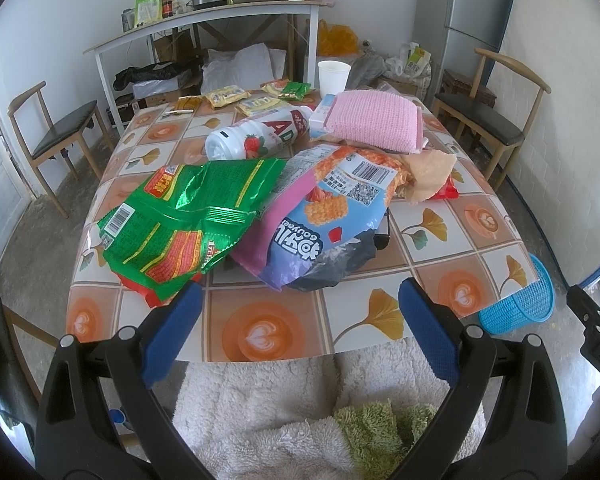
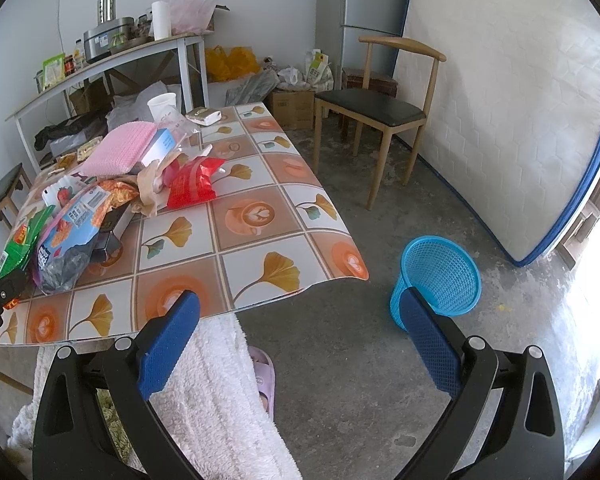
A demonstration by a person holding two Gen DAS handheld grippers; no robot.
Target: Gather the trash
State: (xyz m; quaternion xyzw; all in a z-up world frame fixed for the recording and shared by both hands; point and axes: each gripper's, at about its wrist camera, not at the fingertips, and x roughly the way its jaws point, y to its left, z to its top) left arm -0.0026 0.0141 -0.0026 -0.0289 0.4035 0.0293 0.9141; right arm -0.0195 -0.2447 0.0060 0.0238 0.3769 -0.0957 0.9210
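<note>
A heap of trash lies on the tiled-pattern table (image 1: 268,332): a green snack bag (image 1: 180,216), a blue and pink snack bag (image 1: 324,216), a white strawberry drink bottle (image 1: 260,136) on its side, a red wrapper (image 2: 192,182) and a paper cup (image 1: 332,74). My left gripper (image 1: 300,320) hangs open over the table's near edge, just short of the bags, empty. My right gripper (image 2: 300,332) is open and empty past the table's right corner, above the floor. A blue mesh bin (image 2: 440,276) stands on the floor right of the table.
A pink folded cloth (image 1: 376,120) rests on a box behind the bottle. Small yellow and green packets (image 1: 256,98) lie at the far end. Wooden chairs (image 2: 380,108) flank the table. A fluffy blanket (image 2: 220,392) covers a lap below; a slippered foot (image 2: 264,384) shows.
</note>
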